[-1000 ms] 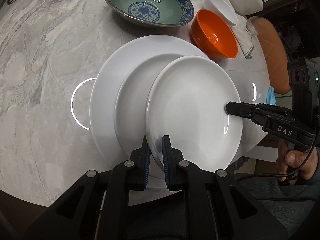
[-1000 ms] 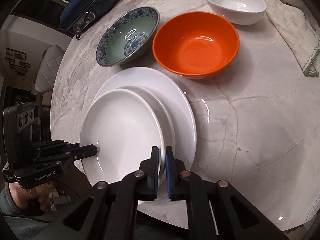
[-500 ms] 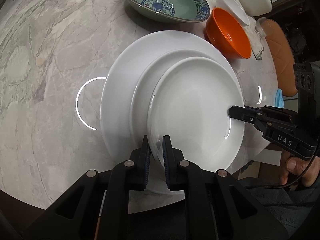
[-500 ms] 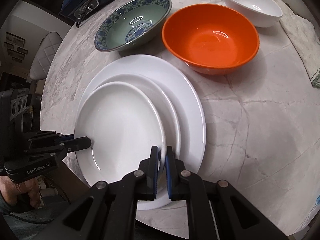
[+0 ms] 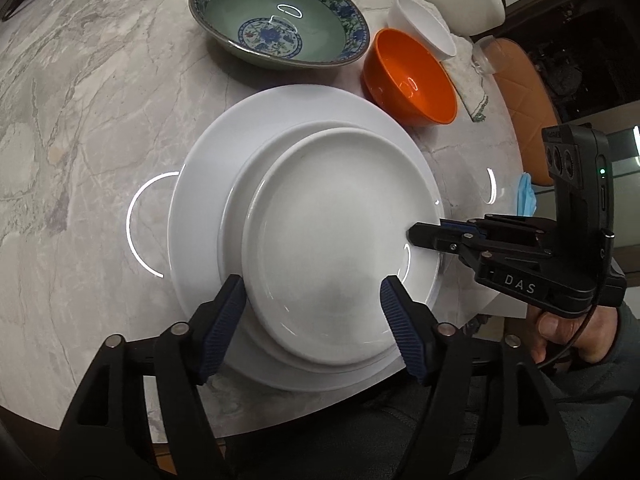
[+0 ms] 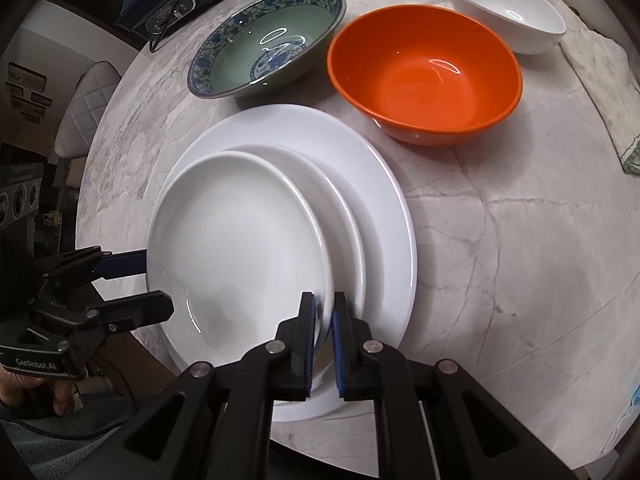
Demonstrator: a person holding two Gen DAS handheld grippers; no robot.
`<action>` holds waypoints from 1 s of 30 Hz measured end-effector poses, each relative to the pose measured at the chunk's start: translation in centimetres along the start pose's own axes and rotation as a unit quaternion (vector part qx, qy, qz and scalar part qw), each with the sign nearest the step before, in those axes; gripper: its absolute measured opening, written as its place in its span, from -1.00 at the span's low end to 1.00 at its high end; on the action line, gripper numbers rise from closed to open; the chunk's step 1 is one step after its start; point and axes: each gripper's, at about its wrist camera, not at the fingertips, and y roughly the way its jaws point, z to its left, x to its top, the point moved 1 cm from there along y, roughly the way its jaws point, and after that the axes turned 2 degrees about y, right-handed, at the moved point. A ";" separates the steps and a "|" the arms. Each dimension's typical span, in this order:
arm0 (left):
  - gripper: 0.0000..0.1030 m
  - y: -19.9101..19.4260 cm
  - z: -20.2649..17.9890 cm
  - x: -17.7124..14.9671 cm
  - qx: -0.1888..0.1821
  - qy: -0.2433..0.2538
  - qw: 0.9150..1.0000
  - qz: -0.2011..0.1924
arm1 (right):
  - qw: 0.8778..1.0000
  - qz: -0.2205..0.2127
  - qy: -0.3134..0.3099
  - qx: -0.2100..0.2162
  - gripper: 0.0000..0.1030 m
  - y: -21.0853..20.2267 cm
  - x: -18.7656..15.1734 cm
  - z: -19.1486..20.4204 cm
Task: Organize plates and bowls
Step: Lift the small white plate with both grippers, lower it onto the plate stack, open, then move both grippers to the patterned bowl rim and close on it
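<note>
Table (image 6: 500, 240): polished grey-veined marble. Plates (image 5: 332, 232) and orange bowl (image 6: 424, 76): smooth, glossy glaze. Tongs pads (image 5: 222, 322): ribbed blue rubber.

Stacked plates covering one another, edges cutting things off

The small white top plate (image 5: 332, 236) is hiding most of the middle white plate (image 6: 344, 200), leaving only a crescent showing; the round marble table (image 5: 80, 120) is running out of frame, and the white bowl (image 5: 424, 28) is sitting partly behind the orange bowl (image 5: 412, 76).
</note>
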 end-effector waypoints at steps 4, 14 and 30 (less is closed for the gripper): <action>0.46 -1.2 1.0 0.4 -0.008 -0.016 1.000 -0.010 | 1.000 -0.005 0.003 0.012 -0.52 -0.1 0.0 0.1; 0.46 -7.5 5.6 5.5 -0.023 -0.069 0.993 -0.094 | 0.999 -0.047 0.014 0.022 -0.16 -4.7 2.1 -0.1; 0.42 -3.5 8.1 16.6 0.015 -0.058 0.996 -0.069 | 0.997 -0.025 0.032 0.069 -0.15 -3.1 20.2 -0.5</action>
